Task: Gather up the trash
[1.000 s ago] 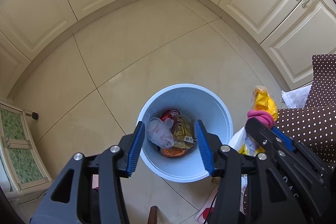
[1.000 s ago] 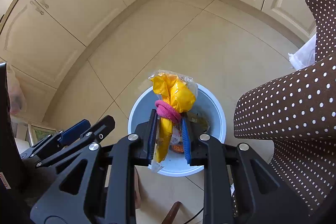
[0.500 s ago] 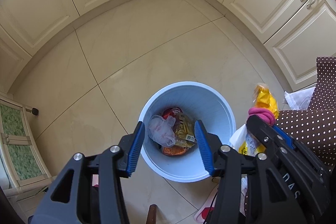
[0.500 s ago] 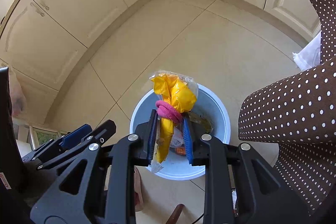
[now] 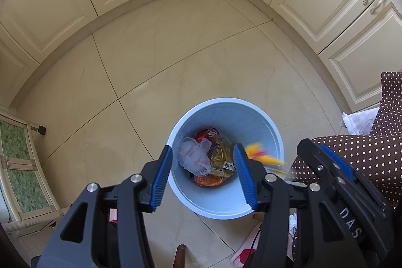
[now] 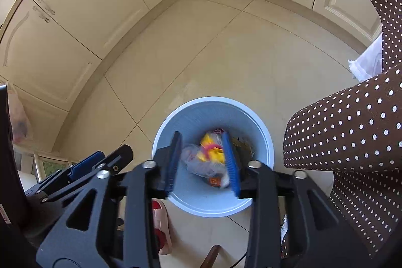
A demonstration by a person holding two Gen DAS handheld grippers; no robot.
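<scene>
Yellow crinkled snack wrapper (image 6: 212,151) drops into the round pale-blue plastic bin (image 6: 191,207).
It falls below the right gripper (image 6: 202,162) (jaws opening, nothing pinched); left gripper (image 5: 202,178) hovers spread and empty beside.

Yellow wrapper (image 6: 212,151) motion-blurred; brown dotted cloth (image 6: 351,132) cut off.

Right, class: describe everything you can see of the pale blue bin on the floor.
The bin is a round, pale blue bucket that looks like smooth plastic, open-topped with a thin rim, narrowing toward its base. It stands upright on cream floor tiles, beside a brown dotted cloth. Inside lie a clear plastic bag, gold and orange wrappers and a blurred yellow packet dropping in. Neither gripper touches it.
</scene>
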